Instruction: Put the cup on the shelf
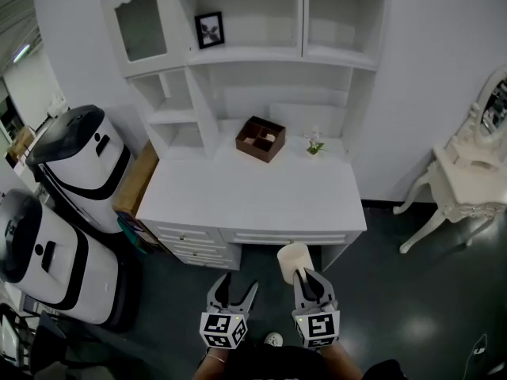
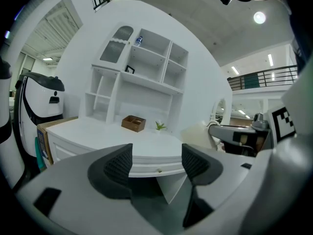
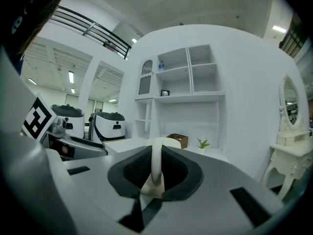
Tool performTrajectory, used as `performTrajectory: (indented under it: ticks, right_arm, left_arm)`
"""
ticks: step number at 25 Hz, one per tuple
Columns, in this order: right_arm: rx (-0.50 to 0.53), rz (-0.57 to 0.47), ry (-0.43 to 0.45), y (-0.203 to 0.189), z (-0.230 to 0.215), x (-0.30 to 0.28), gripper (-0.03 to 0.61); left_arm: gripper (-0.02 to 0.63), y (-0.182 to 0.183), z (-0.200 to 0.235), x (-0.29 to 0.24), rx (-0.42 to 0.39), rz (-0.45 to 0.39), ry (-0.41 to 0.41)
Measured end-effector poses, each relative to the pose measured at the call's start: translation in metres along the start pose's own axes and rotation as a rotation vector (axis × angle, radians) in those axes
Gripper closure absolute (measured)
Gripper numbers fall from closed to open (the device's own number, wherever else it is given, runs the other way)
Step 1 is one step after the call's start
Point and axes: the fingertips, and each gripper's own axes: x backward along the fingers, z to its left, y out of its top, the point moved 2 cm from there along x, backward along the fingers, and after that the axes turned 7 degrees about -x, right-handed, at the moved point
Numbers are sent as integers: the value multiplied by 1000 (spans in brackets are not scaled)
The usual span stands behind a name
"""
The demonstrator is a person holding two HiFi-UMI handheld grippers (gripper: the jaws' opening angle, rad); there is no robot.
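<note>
A cream cup hangs in front of the white desk's near edge, below desk height, with my right gripper shut on it. In the right gripper view a thin part of the cup, its wall or handle, is pinched between the dark pads. My left gripper is beside it on the left, open, with nothing between its fingers. The left gripper view shows the cup at the right. The white shelf unit rises from the back of the desk.
On the desk stand a brown divided box and a small potted plant. A framed picture sits on a shelf. Two white-and-black machines stand at the left, and a white dressing table stands at the right.
</note>
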Motion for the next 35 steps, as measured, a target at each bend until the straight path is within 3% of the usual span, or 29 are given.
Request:
performTrajectory:
  ticks: [13, 35]
  right_arm:
    - [-2, 6, 65, -2, 32, -52, 529]
    - [-2, 9, 55, 22, 120, -279, 529]
  left_arm:
    - [313, -13, 58, -1, 52, 21, 74]
    - [313, 44, 296, -96, 16, -5, 59]
